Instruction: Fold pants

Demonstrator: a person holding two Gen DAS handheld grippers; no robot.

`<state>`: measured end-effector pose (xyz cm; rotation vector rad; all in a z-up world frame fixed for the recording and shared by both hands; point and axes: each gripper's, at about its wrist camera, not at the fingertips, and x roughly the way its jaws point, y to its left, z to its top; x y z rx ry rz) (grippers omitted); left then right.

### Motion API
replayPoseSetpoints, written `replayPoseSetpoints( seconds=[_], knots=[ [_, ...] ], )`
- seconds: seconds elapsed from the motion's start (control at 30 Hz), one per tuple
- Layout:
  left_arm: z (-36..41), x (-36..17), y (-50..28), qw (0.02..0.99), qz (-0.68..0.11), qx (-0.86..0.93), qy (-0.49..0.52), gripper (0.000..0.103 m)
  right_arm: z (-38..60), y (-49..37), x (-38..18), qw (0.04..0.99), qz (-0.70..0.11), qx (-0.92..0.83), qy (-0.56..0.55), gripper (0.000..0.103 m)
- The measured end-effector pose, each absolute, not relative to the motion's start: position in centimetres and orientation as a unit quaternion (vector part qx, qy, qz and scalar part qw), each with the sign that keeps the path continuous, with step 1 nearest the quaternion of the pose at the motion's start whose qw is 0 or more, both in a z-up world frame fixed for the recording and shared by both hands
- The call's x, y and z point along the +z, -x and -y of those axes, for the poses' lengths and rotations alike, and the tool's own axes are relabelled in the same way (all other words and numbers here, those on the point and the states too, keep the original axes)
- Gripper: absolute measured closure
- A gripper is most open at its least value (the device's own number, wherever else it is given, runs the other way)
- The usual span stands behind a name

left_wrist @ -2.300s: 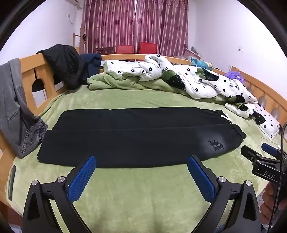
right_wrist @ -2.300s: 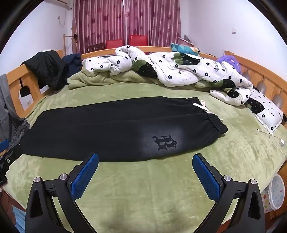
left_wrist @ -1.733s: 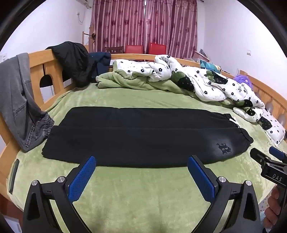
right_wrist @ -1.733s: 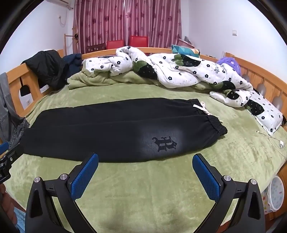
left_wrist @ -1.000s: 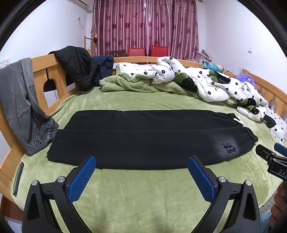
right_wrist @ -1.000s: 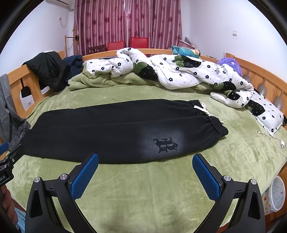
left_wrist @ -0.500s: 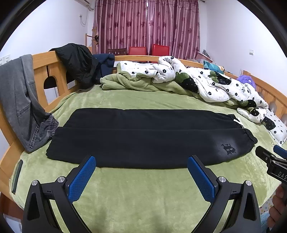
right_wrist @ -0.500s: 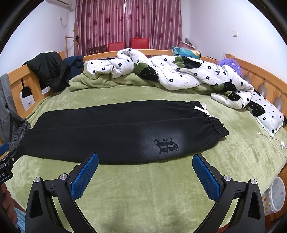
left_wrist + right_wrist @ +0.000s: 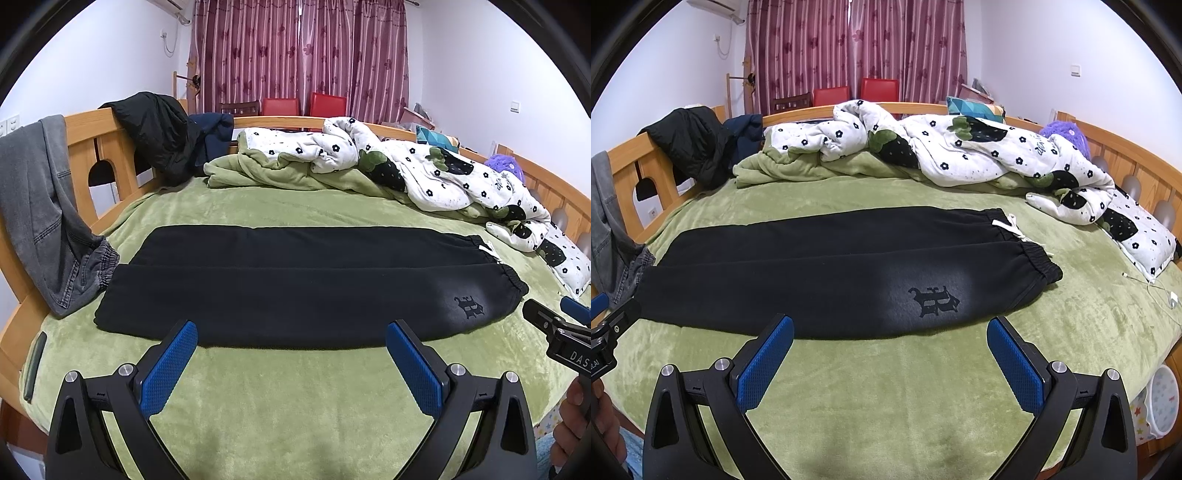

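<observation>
Hovering in left wrist view, left gripper (image 9: 291,341) is spread wide and empty; black pants (image 9: 303,280) lie flat on the green bed (image 9: 295,398). Right wrist view: right gripper (image 9: 891,338) likewise spread near the waistband (image 9: 1039,262). Fabric looks soft and limp; pinch the hems and waistband.

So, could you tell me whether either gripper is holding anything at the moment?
Nothing is held: the left gripper and right gripper are both open, short of the black pants.

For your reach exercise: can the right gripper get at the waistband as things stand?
Probably yes. The right gripper is open, and only bare blanket lies between it and the waistband of the pants.
</observation>
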<state>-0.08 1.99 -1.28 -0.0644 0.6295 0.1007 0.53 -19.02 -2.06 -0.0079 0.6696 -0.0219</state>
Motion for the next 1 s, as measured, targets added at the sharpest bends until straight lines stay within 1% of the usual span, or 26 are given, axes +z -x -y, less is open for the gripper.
replayPoseSetpoints(
  seconds=[0.73, 0.9, 1.0],
  knots=[
    [-1.2, -1.3, 0.1, 0.949, -0.312, 0.045, 0.029, 0.000, 18.9, -0.6, -2.1, 0.945, -0.326, -0.011, 0.010, 0.000],
    [-1.6, -1.3, -0.3, 0.948, -0.311, 0.045, 0.048, 0.000, 19.0, -1.2, -1.9, 0.951, -0.308, -0.006, 0.004, 0.000],
    [-2.5, -1.7, -1.0, 0.946, -0.317, 0.051, 0.055, 0.000, 19.9, -1.5, -3.1, 0.957, -0.291, 0.005, -0.004, 0.000]
  ],
)
